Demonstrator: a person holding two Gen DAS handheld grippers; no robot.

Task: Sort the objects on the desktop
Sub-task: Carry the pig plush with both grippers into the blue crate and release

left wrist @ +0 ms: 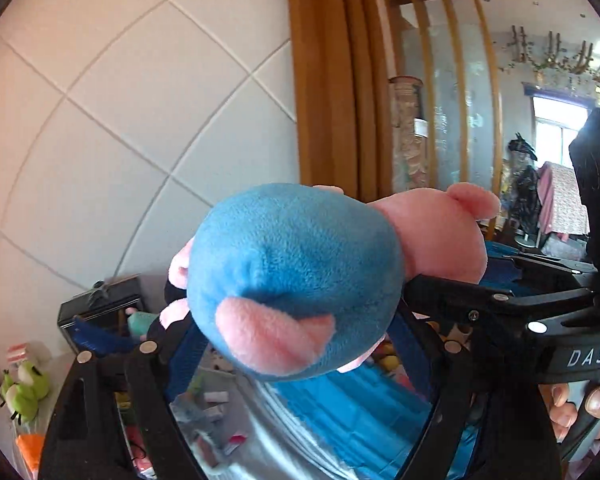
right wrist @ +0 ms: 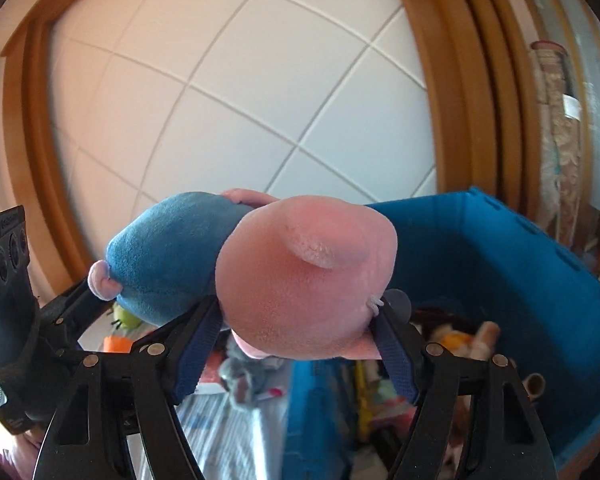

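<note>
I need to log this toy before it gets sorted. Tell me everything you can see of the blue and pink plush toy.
The plush toy is soft, short-pile fabric: a rounded blue body with pink limbs or ears, and a large pink head with a raised oval snout. It lies sideways in the air, carried by both tools: the left gripper clamps the blue end, the right gripper the pink head. Nothing else touches it.

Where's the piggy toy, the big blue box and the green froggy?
Piggy toy [right wrist: 300, 280]: right wrist view, on its pink head.
Big blue box [right wrist: 500, 264]: right wrist view, on its inner wall.
Green froggy [left wrist: 24, 392]: left wrist view, on its body.
</note>
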